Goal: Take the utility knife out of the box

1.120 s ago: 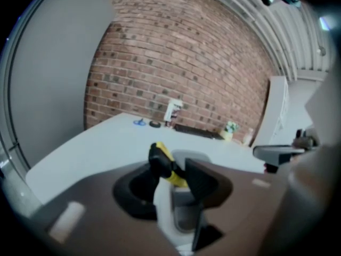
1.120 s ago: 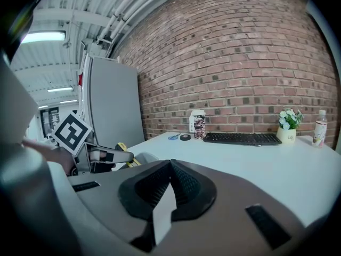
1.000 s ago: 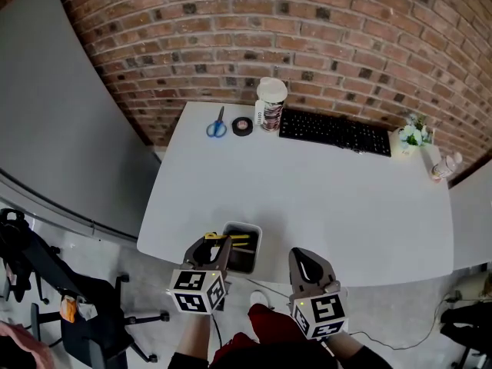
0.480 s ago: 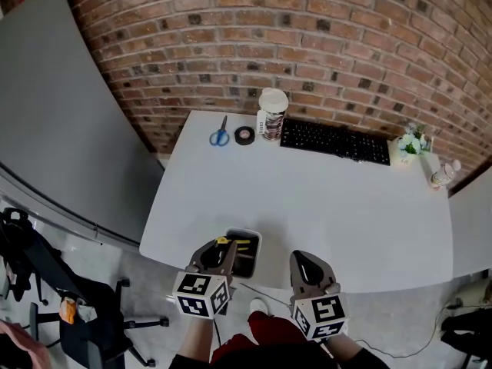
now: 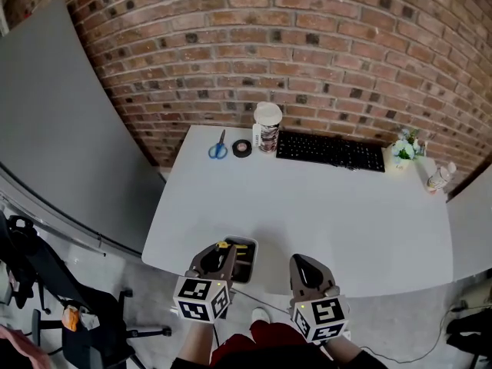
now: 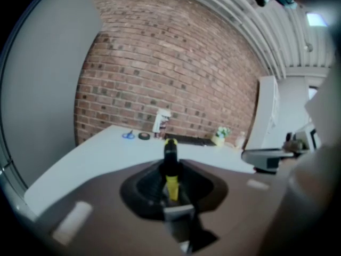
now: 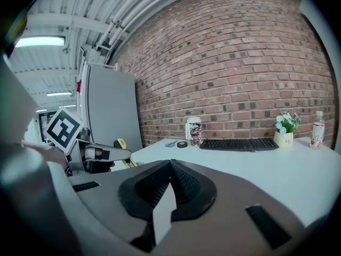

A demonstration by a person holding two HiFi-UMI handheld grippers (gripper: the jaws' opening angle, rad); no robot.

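Left hand-held gripper (image 5: pixel 222 250) has its jaws closing on the utility knife (image 6: pixel 171 183), just above the box (image 5: pixel 250 244) at the tabletop (image 5: pixel 307 206) edge. Right hand-held gripper (image 5: pixel 302 262) is closed with nothing in it. The grip looks thin, so the knife could pivot and drop back in.

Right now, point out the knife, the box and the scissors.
Knife (image 6: pixel 170 161): left gripper view, on its black upper part.
Box (image 5: pixel 254 252): head view, on its right rim.
Scissors (image 5: pixel 217 151): head view, on the blue handles.
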